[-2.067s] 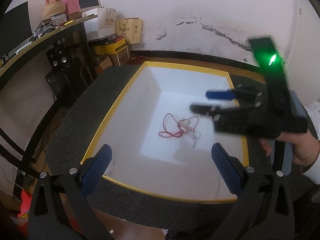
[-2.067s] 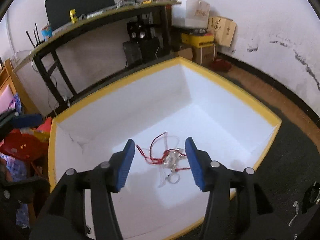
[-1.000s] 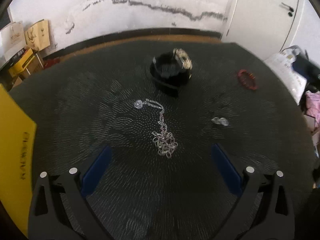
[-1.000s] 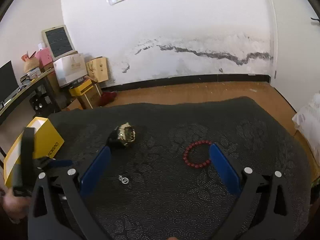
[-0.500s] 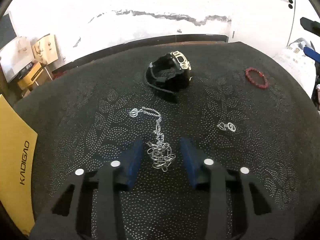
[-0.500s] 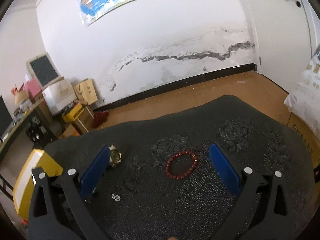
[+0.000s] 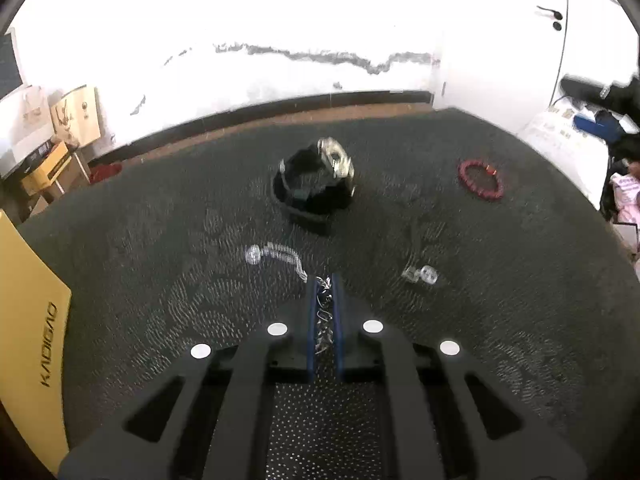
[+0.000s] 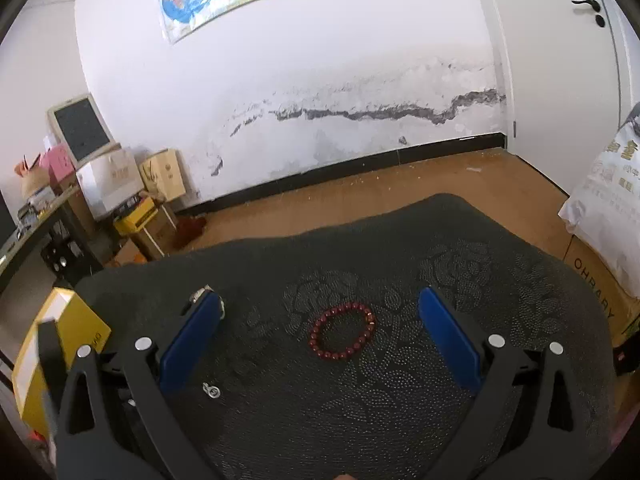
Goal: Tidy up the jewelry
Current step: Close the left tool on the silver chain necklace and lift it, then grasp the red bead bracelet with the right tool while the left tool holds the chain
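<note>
Silver chain [image 7: 323, 312] mostly hidden between pinching left fingers [image 7: 311, 320].

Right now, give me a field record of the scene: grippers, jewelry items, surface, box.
left gripper: shut on the silver chain necklace; the chain's free end with its pendant trails left on the cloth
right gripper: open, holding nothing, red bead bracelet in the gap ahead of it
wristwatch: black strap, lying on the cloth beyond the chain
small silver earring: loose, right of the left gripper
surface: dark patterned tablecloth
yellow box: at the table's left edge, interior not visible
</note>
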Motion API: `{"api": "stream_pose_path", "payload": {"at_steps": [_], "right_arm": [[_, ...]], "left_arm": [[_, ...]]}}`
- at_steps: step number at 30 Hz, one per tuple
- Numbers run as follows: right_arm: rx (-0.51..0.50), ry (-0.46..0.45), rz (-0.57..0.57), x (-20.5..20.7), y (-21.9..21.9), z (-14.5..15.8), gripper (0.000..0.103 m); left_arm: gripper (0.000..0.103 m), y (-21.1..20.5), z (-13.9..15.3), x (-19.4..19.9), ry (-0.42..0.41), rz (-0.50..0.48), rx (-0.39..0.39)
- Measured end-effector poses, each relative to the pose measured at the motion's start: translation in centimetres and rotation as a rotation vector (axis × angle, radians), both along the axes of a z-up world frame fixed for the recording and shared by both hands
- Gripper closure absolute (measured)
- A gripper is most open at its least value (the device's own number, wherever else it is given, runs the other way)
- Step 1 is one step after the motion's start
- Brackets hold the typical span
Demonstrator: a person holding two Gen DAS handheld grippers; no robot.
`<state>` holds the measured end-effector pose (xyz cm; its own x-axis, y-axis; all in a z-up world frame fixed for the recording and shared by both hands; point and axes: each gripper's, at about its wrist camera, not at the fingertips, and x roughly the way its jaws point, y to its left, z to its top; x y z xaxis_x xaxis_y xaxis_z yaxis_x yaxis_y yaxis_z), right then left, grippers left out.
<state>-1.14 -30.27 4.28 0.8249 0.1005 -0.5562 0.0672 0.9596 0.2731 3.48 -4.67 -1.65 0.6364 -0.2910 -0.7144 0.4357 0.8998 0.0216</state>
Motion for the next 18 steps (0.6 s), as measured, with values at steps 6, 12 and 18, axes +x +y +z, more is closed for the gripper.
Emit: {"api": "stream_pose_path", "payload": {"at_steps": [6, 12, 18], "right_arm": [[-0.026, 0.169, 0.121, 3.0, 0.2, -4.1, 0.007], [-0.111, 0.205, 0.188, 5.8, 1.1, -8.0, 0.007], [-0.228, 0.309, 0.224, 8.5, 3.1, -9.5, 0.005]], "left_arm": [[0.097, 1.2, 2.7, -0.6, -0.058, -0.016, -0.058], [0.096, 3.4, 4.7, -1.2, -0.105, -0.007, -0.129], [0.096, 5.1, 5.1, -1.1, -0.114, -0.017, -0.177]]}}
